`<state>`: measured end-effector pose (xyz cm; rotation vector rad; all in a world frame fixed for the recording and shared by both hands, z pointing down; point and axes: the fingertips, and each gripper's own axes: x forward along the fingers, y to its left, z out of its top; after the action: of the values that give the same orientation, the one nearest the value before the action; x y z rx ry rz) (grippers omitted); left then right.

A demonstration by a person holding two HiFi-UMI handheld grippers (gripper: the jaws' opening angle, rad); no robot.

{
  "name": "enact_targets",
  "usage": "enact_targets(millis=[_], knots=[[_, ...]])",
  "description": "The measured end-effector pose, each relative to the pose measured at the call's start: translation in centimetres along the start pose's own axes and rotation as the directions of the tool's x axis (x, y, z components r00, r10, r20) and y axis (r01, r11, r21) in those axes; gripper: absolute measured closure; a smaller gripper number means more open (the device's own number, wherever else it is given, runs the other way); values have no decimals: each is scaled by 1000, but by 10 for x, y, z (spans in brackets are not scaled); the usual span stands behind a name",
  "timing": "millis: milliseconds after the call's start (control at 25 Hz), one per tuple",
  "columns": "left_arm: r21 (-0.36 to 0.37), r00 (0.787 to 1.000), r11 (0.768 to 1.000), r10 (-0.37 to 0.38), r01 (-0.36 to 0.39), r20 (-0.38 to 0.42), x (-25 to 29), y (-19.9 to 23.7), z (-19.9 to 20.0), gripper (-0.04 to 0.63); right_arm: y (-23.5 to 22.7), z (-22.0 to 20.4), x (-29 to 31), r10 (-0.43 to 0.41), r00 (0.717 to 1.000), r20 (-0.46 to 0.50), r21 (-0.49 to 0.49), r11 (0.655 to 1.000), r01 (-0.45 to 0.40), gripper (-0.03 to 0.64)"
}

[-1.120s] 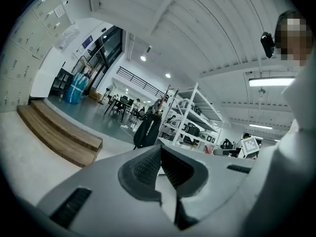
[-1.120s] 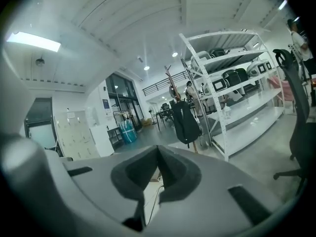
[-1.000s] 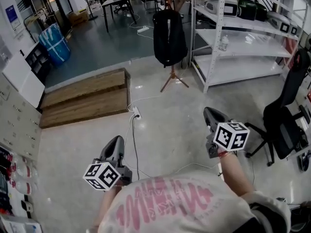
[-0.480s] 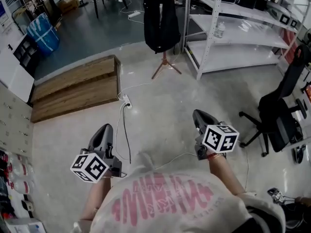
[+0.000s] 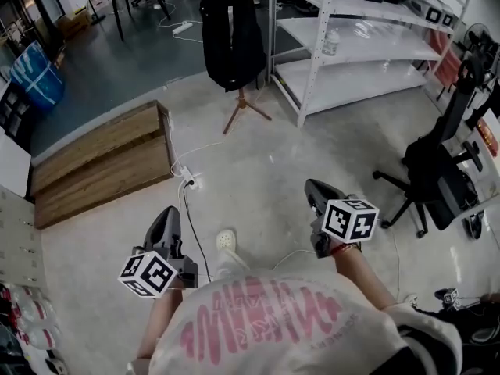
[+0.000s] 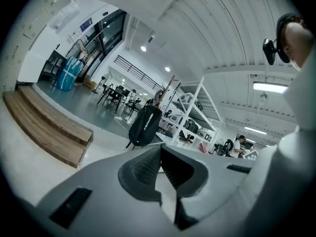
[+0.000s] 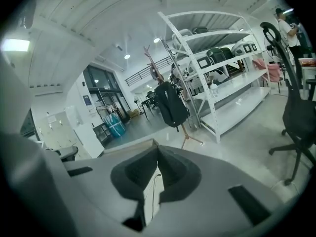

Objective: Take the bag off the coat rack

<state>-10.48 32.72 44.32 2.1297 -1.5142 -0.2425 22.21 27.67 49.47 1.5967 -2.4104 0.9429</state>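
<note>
A black backpack (image 5: 229, 37) hangs on a wooden coat rack (image 5: 242, 109) with tripod legs, far ahead at the top of the head view. It also shows small in the left gripper view as the backpack (image 6: 145, 125) and in the right gripper view as the backpack (image 7: 170, 105). My left gripper (image 5: 167, 216) is held low at the left, shut and empty. My right gripper (image 5: 313, 189) is low at the right, also shut with nothing in it. Both are several steps short of the bag. Each gripper's own view shows the left gripper (image 6: 160, 152) and the right gripper (image 7: 158, 154) with jaws together.
A white metal shelf unit (image 5: 351, 45) stands just right of the rack. A black office chair (image 5: 437, 170) is at the right. A low wooden platform (image 5: 101, 158) lies at the left, with a power strip and cable (image 5: 187, 182) on the floor. My shoe (image 5: 226, 242) is stepping forward.
The person has walked forward: the platform and chair have drawn nearer, while the rack and bag slid left and up. A shoe has come into view. Both grippers stay shut.
</note>
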Motion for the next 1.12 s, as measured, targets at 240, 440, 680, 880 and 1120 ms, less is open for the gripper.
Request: enact_targets(millis=[240,440,680,880,1120], knots=[[-13,999,999,-32,32,-23,67,43,39,592,22,28,83,5,1000,-31,23,1000,-4,611],[31,997,997,-75,75,11,118,73,95,592,45,67,145,11,1000,-14,14,1000,-11,611],[44,993,993,-112,111,21,167,112,144,592,76,116,202,29,998,51,13,999,-30,611],[70,986,985,-159,156,42,204,134,180,592,91,147,240,25,994,108,8,1000,-26,611],[65,982,982,-180,177,58,236,163,206,592,101,164,277,12,992,124,3,1000,-12,611]])
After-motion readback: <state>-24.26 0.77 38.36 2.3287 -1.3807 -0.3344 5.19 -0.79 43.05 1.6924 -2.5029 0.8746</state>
